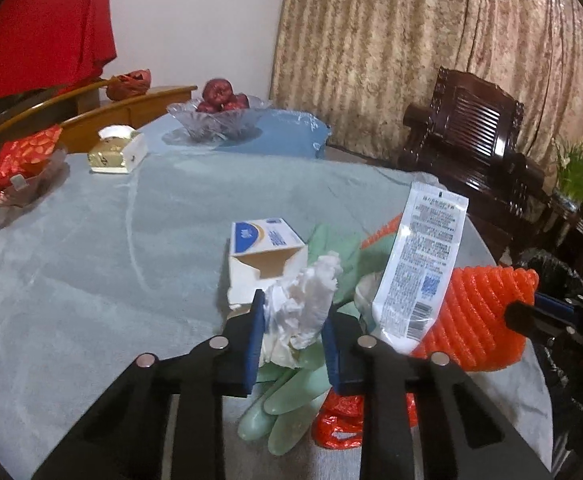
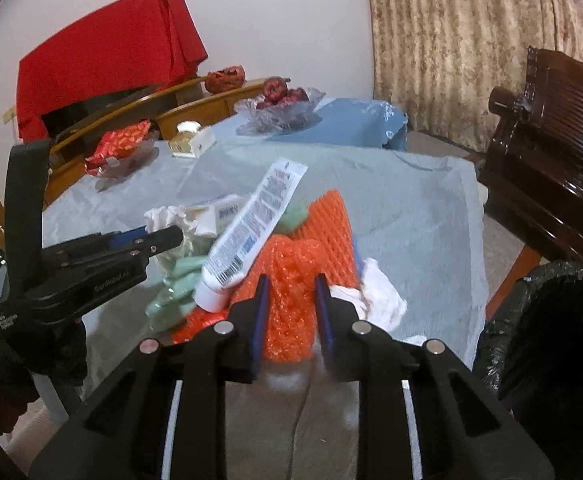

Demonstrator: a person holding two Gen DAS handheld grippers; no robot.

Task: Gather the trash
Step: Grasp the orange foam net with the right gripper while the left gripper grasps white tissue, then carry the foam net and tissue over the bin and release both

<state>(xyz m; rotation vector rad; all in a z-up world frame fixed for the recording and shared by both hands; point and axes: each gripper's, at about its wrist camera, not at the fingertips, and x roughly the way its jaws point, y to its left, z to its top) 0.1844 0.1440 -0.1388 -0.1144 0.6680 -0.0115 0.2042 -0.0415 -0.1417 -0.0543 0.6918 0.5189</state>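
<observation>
Now left gripper (image 1: 293,320) jaws pinch crumpled tissue (image 1: 305,304); right gripper (image 2: 291,300) jaws clamp orange foam net (image 2: 291,280).

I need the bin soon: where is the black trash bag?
In the right wrist view the black trash bag sits at the lower right, off the table's edge, below the dark wooden chair.

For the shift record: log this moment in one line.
left gripper: shut on crumpled tissue | right gripper: shut on orange foam net | stage: grasped

Left gripper (image 1: 293,322) angled down, blue pads clamped on white wad. Right gripper (image 2: 291,308) angled down, pads pinching orange mesh.
</observation>
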